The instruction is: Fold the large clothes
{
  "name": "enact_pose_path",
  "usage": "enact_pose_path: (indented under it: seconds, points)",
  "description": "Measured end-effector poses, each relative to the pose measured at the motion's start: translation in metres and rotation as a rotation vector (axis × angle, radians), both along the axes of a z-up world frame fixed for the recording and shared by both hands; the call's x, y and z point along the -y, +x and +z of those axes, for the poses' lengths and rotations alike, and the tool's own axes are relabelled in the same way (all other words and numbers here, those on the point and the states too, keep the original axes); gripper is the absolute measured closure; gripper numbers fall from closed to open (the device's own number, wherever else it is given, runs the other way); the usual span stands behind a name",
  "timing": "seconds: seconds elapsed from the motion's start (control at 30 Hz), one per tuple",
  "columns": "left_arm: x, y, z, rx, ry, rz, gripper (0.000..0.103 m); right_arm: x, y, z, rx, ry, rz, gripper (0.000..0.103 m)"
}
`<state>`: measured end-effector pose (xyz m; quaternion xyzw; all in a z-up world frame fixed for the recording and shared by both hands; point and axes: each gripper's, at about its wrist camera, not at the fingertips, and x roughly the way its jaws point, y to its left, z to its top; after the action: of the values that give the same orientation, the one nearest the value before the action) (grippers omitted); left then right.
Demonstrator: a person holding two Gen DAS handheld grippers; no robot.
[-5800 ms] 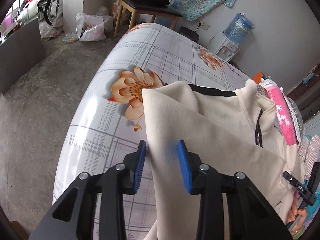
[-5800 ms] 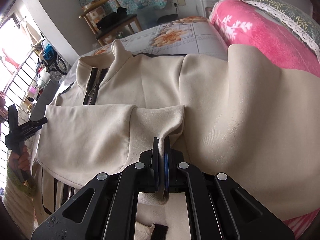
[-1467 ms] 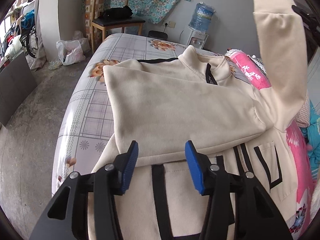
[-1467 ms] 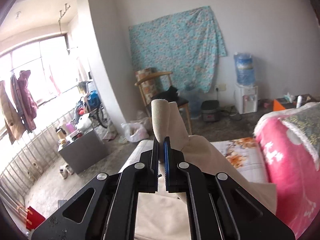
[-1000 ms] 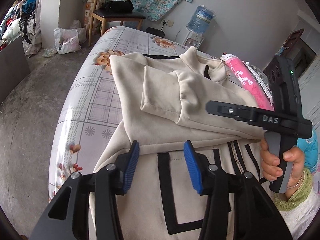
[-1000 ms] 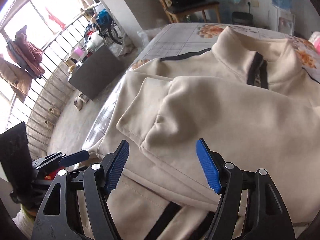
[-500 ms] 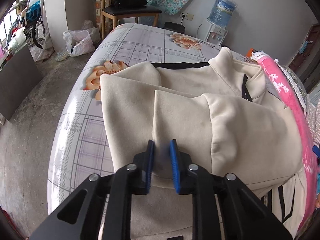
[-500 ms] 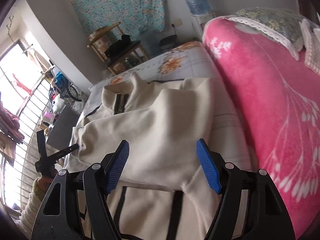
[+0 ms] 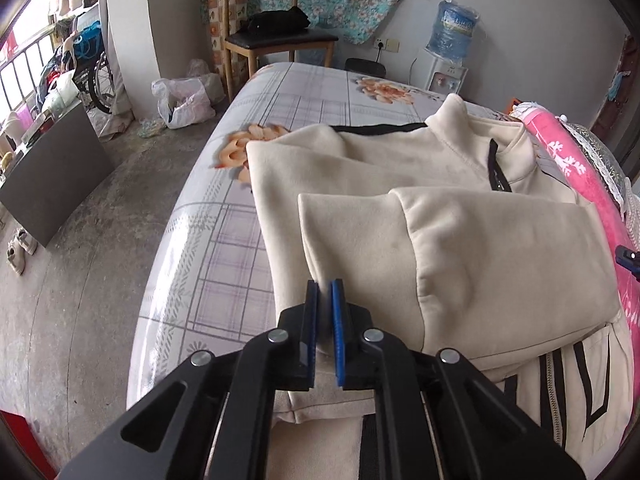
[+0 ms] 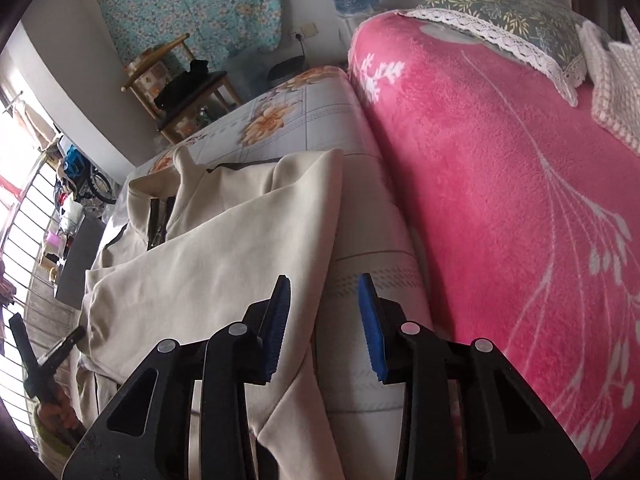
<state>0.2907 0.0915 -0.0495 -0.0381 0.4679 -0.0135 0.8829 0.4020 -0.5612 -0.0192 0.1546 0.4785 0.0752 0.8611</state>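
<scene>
Left gripper (image 9: 325, 308) clamps the jacket (image 9: 460, 240) at its left fold edge. Right gripper (image 10: 323, 320) has just been narrowing, still unclamped, straddling the jacket's right edge beside the pink blanket (image 10: 500, 160). Jacket runs lengthwise on the bed (image 9: 224, 248), collar far.

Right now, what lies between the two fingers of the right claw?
In the right wrist view, the right claw is open. Between its fingers lie the right edge of the cream jacket and a bare strip of the bed sheet.
</scene>
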Motion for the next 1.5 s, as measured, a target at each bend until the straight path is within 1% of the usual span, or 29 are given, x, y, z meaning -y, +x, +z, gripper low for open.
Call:
enact_pose_path:
  seconds: [0.1,0.17,0.27,0.33,0.37,0.43,0.47,0.53,0.57,0.6,0.67,0.7,0.77,0.83,0.87,0.9,0.93,0.97,1.0,1.07,1.1,1.13,1.2,1.23,1.33,1.37,1.43,1.5]
  points:
    - [0.001,-0.003,-0.003,0.011,0.009,-0.001,0.096,-0.007,0.024,-0.005,-0.007,-0.029,0.0,0.074]
    - [0.004,-0.002,-0.003,0.012,0.018,-0.007,0.096,-0.014,0.037,-0.009,-0.011,-0.057,0.02,0.099]
    - [0.003,-0.002,-0.003,0.011,0.01,-0.012,0.096,-0.019,0.039,-0.005,0.038,-0.126,0.017,0.101]
    - [0.002,-0.002,-0.004,0.012,0.004,-0.015,0.095,-0.021,0.039,-0.011,0.044,-0.192,0.008,0.101]
    - [0.001,-0.002,-0.004,0.013,0.001,-0.018,0.095,-0.021,0.04,-0.015,0.041,-0.206,0.013,0.1]
    - [-0.001,-0.001,-0.003,0.013,-0.011,-0.022,0.093,-0.019,0.039,-0.018,0.04,-0.214,0.011,0.097]
    - [-0.004,-0.003,0.0,0.022,-0.029,-0.017,0.093,-0.017,0.038,-0.015,0.043,-0.214,0.009,0.088]
    - [-0.009,-0.008,0.013,0.069,-0.06,-0.013,0.092,-0.013,0.032,-0.003,0.062,-0.257,-0.028,0.076]
    - [-0.01,-0.012,0.02,0.096,-0.049,-0.008,0.092,-0.012,0.027,0.006,0.087,-0.278,-0.044,0.074]
    - [-0.011,-0.014,0.027,0.124,-0.039,-0.008,0.091,-0.012,0.021,0.014,0.113,-0.272,-0.043,0.074]
    - [-0.008,-0.013,0.037,0.15,-0.051,-0.039,0.091,-0.019,0.008,0.027,0.15,-0.224,0.005,0.072]
    - [-0.004,-0.011,0.038,0.144,-0.056,-0.057,0.091,-0.027,0.002,0.032,0.166,-0.205,0.051,0.068]
    - [0.005,-0.004,0.034,0.105,-0.063,-0.082,0.086,-0.052,-0.012,0.031,0.176,-0.199,0.19,0.041]
    - [0.015,0.004,0.02,0.019,-0.061,-0.09,0.072,-0.077,-0.025,0.023,0.177,-0.22,0.319,0.038]
    - [0.02,0.007,0.01,-0.033,-0.052,-0.09,0.068,-0.088,-0.03,0.016,0.165,-0.257,0.365,0.037]
    - [0.024,0.009,0.0,-0.083,-0.036,-0.092,0.064,-0.095,-0.033,0.007,0.145,-0.303,0.388,0.037]
    - [0.027,0.008,-0.004,-0.091,-0.018,-0.096,0.063,-0.099,-0.033,-0.004,0.112,-0.345,0.396,0.037]
    - [0.029,0.004,-0.003,-0.072,0.001,-0.104,0.063,-0.099,-0.032,-0.015,0.069,-0.378,0.392,0.036]
    - [0.03,0.001,-0.001,-0.075,0.016,-0.111,0.06,-0.097,-0.034,-0.019,0.054,-0.39,0.377,0.036]
    - [0.028,-0.009,0.009,-0.072,0.011,-0.111,0.054,-0.091,-0.042,-0.011,0.055,-0.399,0.332,0.035]
    - [0.026,-0.016,0.015,-0.06,0.012,-0.106,0.045,-0.088,-0.049,-0.004,0.06,-0.405,0.307,0.035]
    - [0.024,-0.025,0.021,-0.045,0.024,-0.1,0.037,-0.085,-0.058,0.002,0.068,-0.398,0.288,0.033]
    - [0.022,-0.047,0.031,-0.029,0.044,-0.095,0.033,-0.081,-0.078,0.013,0.082,-0.374,0.266,0.027]
    - [0.021,-0.058,0.033,-0.034,0.045,-0.096,0.031,-0.081,-0.091,0.017,0.086,-0.367,0.259,0.02]
    - [0.023,-0.098,0.032,-0.067,0.054,-0.102,0.027,-0.087,-0.132,0.019,0.07,-0.341,0.275,0.017]
    - [0.026,-0.113,0.029,-0.076,0.073,-0.101,0.026,-0.091,-0.147,0.018,0.058,-0.322,0.286,0.015]
    - [0.033,-0.141,0.022,-0.092,0.131,-0.096,0.025,-0.099,-0.173,0.012,0.025,-0.29,0.305,0.014]
    - [0.041,-0.169,0.014,-0.101,0.17,-0.091,0.023,-0.108,-0.196,0.004,-0.011,-0.264,0.312,0.012]
